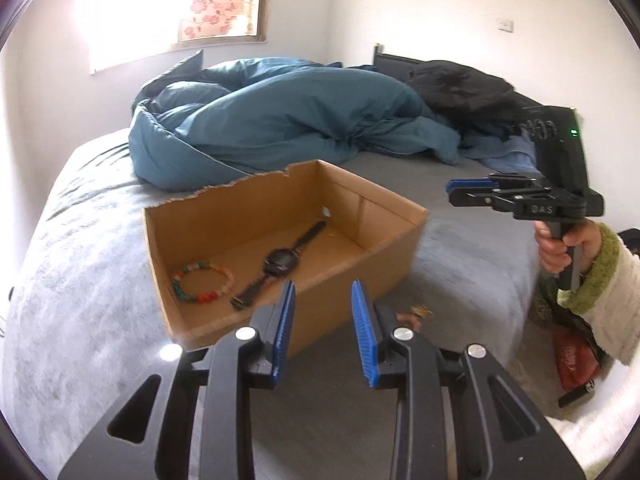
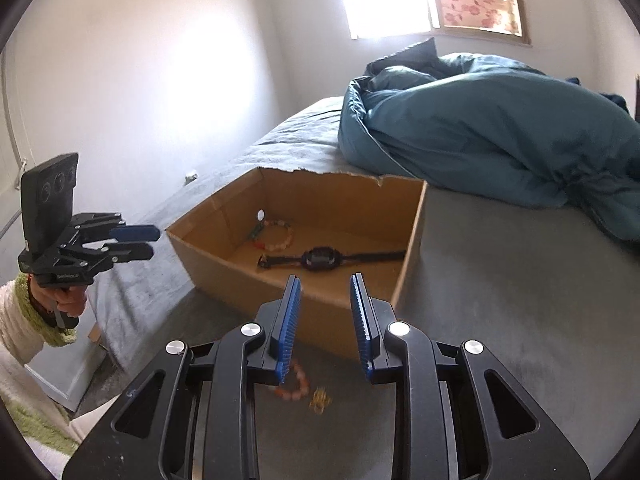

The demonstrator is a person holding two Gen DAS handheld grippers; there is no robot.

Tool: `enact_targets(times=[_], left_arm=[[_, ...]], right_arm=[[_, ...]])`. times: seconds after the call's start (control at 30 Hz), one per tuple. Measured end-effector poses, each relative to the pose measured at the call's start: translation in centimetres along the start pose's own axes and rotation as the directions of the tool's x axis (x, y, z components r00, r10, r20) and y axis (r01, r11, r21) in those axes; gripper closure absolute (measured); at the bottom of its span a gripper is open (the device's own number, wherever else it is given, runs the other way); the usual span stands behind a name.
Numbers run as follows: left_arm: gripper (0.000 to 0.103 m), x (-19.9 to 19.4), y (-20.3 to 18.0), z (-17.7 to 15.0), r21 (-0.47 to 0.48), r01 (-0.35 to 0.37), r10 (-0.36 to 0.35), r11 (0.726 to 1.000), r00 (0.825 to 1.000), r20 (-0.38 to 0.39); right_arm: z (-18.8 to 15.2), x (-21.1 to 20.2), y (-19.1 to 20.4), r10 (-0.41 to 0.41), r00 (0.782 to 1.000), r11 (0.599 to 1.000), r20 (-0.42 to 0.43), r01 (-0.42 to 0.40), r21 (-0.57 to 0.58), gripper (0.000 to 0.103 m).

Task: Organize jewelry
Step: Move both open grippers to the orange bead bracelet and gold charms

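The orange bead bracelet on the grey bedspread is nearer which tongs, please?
Right. Right tongs hover just above the orange bead bracelet; left tongs hang back, leftward.

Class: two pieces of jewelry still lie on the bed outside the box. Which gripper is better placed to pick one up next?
Right. The right gripper, open, hangs just above the orange bead bracelet and gold piece; the left gripper faces the cardboard box.

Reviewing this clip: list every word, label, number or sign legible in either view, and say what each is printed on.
"DAS": embossed on the black body of the right gripper, seen from the left wrist view; the letters are soft, so this reading is tentative.
Small white print on the body of the left gripper, in the right wrist view: too blurred to read.
Watch face in the cardboard box: nothing legible.
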State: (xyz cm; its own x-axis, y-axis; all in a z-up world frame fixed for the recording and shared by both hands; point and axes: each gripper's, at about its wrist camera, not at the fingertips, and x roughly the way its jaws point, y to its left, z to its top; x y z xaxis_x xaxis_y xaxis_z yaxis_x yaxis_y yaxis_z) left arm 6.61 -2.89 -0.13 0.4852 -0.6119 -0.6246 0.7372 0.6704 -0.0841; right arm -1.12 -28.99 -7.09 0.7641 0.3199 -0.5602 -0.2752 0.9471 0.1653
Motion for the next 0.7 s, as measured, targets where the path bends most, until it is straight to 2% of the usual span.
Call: enact_targets(times=[0.13, 0.3, 0.7], left_arm=[[0.075, -0.4, -1.7, -1.4, 0.011, 0.049, -0.049, 0.999, 0.999, -0.005], [0.075, 2.0, -4.1, -2.8, 0.032, 0.108, -0.106, 0.994, 0.993, -0.050], [0.075, 10.8, -7.8, -3.0, 0.138, 0.096, -0.078, 0.986, 0.988, -0.131]], right_arm=[[-2.0, -0.5, 0.3, -0.004, 1.000, 1.000, -0.022, 0.004, 0.026, 0.077], [-4.2, 0.9, 0.6, 0.012, 0.997, 0.999, -0.075, -0.009, 0.053, 0.077], [-7.1, 4.6, -0.9, 0.033, 0.991, 0.995, -0.129, -0.020, 0.101, 0.077]])
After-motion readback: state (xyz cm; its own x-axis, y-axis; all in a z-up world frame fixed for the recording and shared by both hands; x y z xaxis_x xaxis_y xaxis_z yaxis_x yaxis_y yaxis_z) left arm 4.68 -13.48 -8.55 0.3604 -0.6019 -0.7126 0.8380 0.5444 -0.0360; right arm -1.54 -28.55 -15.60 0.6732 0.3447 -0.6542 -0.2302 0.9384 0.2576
